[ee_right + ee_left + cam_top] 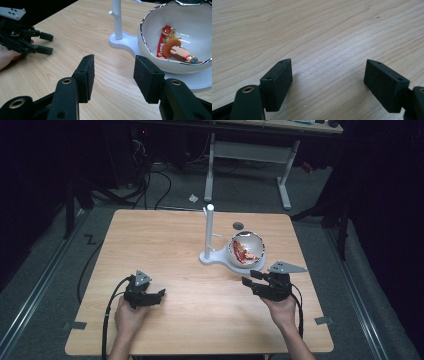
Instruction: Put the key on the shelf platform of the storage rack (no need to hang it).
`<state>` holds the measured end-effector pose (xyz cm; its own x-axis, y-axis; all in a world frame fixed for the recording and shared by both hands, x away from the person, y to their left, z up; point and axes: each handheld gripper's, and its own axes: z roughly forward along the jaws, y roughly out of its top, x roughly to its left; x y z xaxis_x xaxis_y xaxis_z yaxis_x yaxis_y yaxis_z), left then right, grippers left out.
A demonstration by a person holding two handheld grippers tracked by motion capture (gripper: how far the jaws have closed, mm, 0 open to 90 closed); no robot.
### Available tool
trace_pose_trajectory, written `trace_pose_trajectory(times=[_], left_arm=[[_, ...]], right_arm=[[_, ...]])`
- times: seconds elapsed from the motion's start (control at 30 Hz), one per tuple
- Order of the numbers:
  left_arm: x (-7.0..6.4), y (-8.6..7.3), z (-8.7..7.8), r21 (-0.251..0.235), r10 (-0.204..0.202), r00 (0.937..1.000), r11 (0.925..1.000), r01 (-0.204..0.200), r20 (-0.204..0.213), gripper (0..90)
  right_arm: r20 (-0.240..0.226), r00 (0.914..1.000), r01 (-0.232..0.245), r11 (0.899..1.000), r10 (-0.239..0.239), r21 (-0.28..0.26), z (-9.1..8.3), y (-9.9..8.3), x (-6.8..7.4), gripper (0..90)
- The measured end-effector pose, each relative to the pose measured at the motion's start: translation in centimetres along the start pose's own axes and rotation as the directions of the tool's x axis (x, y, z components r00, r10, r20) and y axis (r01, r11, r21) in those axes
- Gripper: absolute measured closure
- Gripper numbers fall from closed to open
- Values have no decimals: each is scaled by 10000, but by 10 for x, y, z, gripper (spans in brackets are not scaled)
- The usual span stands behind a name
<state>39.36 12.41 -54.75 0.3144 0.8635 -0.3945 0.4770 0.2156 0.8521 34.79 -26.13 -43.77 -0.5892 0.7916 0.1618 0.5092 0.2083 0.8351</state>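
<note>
Nearest the person, the left gripper [159, 295] rests low over the bare wooden table [165, 240], its jaws spread wide with nothing between them. The right gripper [248, 279] hovers just short of the white bowl [235, 242], jaws likewise parted and empty. From above, the bowl's contents read as a reddish blur; the right gripper view resolves them as a cartoon cowboy keychain [175, 48], partly cut off by the silver rim. Beside the bowl stands a white peg stand [208, 232].
</note>
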Motion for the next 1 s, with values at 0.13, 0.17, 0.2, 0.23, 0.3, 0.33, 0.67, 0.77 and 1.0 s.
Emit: trace_pose_trajectory(times=[0.13, 0.17, 0.2, 0.23, 0.3, 0.33, 0.67, 0.77, 1.0], left_arm=[[0, 0, 0, -1, -1, 10000, 10000, 1, -1, 232], [0, 0, 0, 2, 0, 10000, 10000, 0, -3, 232], [0, 0, 0, 15, 6, 10000, 10000, -6, -4, 231], [0, 0, 0, 11, 15, 10000, 10000, -15, -12, 231], [0, 0, 0, 9, 19, 10000, 10000, -19, -19, 231], [0, 0, 0, 10, 16, 10000, 10000, -16, -18, 231], [0, 0, 0, 13, 16, 10000, 10000, -16, -13, 231], [0, 0, 0, 11, 7, 10000, 10000, -7, -8, 231], [0, 0, 0, 11, 8, 10000, 10000, -8, -9, 231]], right_arm=[[28, 9999, -123, 9999, 123, 6, 5, -3, -2, 517], [88, 9999, -101, 9999, 100, 67, 6, -3, -2, 517], [94, 9999, -54, 10000, 54, 83, 8, -4, -2, 517], [75, 9999, -103, 9999, 102, 110, 9, -4, -3, 517], [62, 9999, -115, 9998, 114, 142, 11, -5, -4, 517], [80, 9999, -115, 9998, 114, 171, 12, -5, -4, 516], [428, 9990, -123, 9982, 98, 580, 23, -17, -7, 512], [467, 9988, -197, 9982, 171, 573, 25, -20, -9, 512], [579, 9982, -194, 9956, 141, 915, 34, -26, -11, 508]])
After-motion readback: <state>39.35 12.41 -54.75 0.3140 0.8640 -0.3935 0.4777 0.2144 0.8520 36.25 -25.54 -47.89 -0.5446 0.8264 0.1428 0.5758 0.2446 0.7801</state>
